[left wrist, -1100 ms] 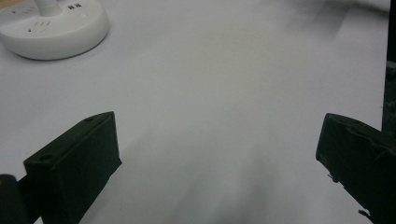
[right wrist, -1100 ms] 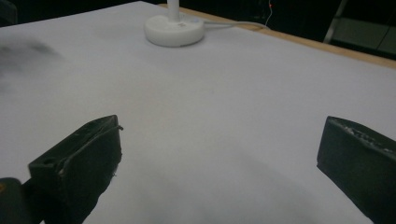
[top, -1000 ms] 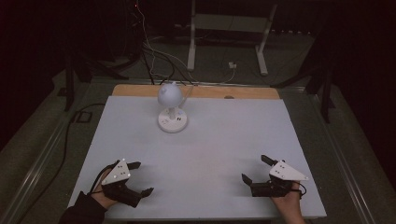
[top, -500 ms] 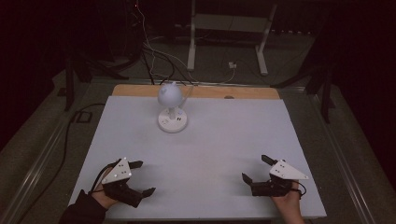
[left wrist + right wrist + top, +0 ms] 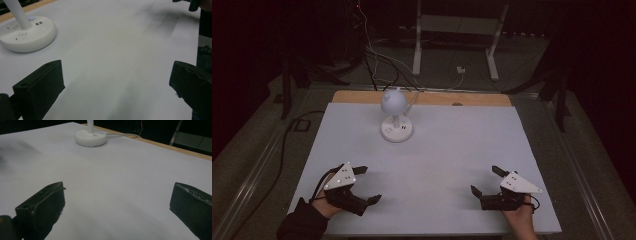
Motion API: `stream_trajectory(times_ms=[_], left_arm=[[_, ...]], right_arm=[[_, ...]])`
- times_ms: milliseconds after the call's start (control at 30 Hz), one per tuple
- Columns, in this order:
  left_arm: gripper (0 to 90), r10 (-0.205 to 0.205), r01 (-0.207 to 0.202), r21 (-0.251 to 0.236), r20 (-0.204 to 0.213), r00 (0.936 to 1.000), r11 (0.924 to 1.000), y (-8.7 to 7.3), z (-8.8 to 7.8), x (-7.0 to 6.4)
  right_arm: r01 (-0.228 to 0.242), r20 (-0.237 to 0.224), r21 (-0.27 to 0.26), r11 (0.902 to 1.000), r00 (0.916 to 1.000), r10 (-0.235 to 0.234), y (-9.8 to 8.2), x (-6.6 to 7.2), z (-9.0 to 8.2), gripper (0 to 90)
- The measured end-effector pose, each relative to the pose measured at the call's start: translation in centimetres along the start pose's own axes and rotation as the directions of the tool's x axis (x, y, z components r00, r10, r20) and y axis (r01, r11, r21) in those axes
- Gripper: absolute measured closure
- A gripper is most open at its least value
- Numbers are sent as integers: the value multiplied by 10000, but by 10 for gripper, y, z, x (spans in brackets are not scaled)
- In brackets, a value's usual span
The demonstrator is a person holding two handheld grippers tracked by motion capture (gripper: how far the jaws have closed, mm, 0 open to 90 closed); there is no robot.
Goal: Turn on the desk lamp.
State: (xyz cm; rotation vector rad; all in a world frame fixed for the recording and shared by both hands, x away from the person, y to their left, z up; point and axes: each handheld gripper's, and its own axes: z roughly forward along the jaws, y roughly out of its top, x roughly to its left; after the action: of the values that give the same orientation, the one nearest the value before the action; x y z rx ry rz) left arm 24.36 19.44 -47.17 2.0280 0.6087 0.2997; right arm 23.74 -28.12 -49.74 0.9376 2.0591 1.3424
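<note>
Your left claw (image 5: 368, 185) and your right claw (image 5: 484, 181) both rest low near the front edge of the tabletop (image 5: 452, 150), each with its jaws spread wide and nothing between them. The thing nearest to them is the small white desk lamp (image 5: 396, 115), standing upright toward the far side, left of centre, well apart from both claws and a little closer to the left one.

Judge it as light but top-heavy: a round dome-shaped head (image 5: 393, 101) sits on a thin stem (image 5: 17, 13) over a broad, flat, round base (image 5: 26, 35). The plastic looks smooth and hard, so it may slip under the jaws, and the stem is probably the weakest part. Take it by the base rim, or low on the stem just above the base; squeezing the head would likely tip it or twist the neck. The base carries small sockets and a lit button (image 5: 31, 18), so keep the jaws off those.

Mind the white cord (image 5: 122, 135) running from the base off the far edge; it may drag or snag if you pull the lamp toward you. The wooden strip (image 5: 482, 99) at the back marks the far edge, just behind the lamp. Between the lamp and your claws the tabletop lies bare, with wide room to the right as well.
</note>
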Motion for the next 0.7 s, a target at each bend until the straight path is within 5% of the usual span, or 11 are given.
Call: stream_trajectory(times_ms=[700], left_arm=[[1,-110,112,-127,97,9999,9999,35,20,8]], right_arm=[[21,17,-97,10000,10000,-21,0,0,-2,0]])
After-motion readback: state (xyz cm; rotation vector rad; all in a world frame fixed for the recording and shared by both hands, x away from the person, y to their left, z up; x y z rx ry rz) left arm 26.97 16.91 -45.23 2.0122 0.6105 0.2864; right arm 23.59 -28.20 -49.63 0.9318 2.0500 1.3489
